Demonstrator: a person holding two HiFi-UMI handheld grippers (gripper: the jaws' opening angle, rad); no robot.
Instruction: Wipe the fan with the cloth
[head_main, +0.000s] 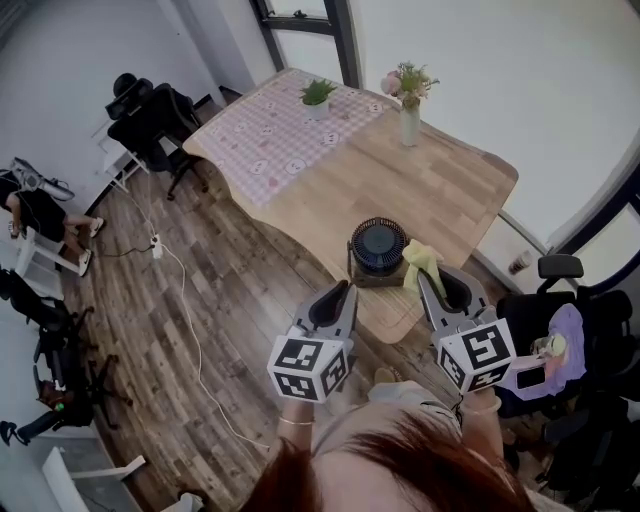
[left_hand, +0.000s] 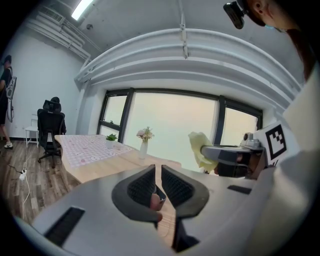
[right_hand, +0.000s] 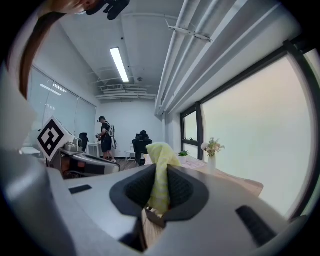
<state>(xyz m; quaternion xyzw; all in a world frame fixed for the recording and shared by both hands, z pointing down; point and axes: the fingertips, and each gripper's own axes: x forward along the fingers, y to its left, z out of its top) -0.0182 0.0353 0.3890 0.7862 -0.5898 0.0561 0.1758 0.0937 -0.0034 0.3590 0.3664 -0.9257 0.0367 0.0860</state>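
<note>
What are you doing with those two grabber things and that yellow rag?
A person holds a tool in each hand at a wooden table. The right tool is shut on a yellow cloth. The left tool is shut and seems empty. A small black fan sits near the table's front edge, just ahead of both tools. The cloth is up beside the fan, but wiping doesn't look started yet.

A black round fan (head_main: 378, 246) stands near the front edge of the wooden table (head_main: 440, 180). Just to its right a yellow cloth (head_main: 422, 257) sticks up from the tip of the right claw (head_main: 424, 276). The left claw (head_main: 347, 288) hangs over the wood floor (head_main: 230, 300), short of the table edge. Farther back sit a flower vase (head_main: 410, 122), a potted plant (head_main: 318, 95) and a pink checked tablecloth (head_main: 270, 130)
</note>
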